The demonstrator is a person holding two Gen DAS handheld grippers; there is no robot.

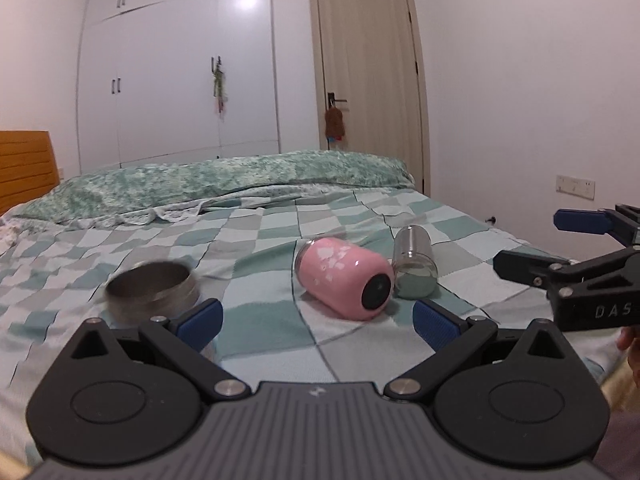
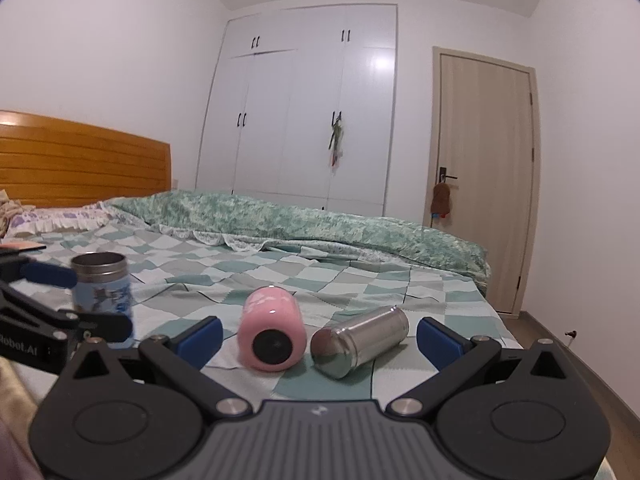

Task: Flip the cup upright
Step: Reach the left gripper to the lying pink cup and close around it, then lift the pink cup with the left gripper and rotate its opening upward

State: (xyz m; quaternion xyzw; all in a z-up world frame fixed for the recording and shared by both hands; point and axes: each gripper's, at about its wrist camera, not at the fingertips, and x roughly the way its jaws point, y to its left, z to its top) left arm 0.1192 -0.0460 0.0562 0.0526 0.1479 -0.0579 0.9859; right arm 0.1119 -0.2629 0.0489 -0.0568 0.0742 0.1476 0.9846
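A pink cup point(image 1: 344, 280) lies on its side on the checked bedspread, black base toward me; it also shows in the right wrist view point(image 2: 270, 334). A steel cup point(image 1: 414, 266) lies on its side just right of it, also seen in the right wrist view point(image 2: 360, 338). A blue cup point(image 2: 102, 292) with a steel rim stands upright at the left; its rim point(image 1: 154, 284) is close to my left finger. My left gripper point(image 1: 318, 324) is open and empty, near side of the pink cup. My right gripper point(image 2: 318, 338) is open and empty in front of both lying cups.
The bed point(image 1: 248, 240) has a rumpled green quilt point(image 1: 240, 180) along its far side and a wooden headboard point(image 2: 80, 160) at the left. White wardrobe point(image 2: 304, 112) and a door point(image 2: 484, 184) stand behind. The bed's right edge drops to the floor point(image 2: 560, 360).
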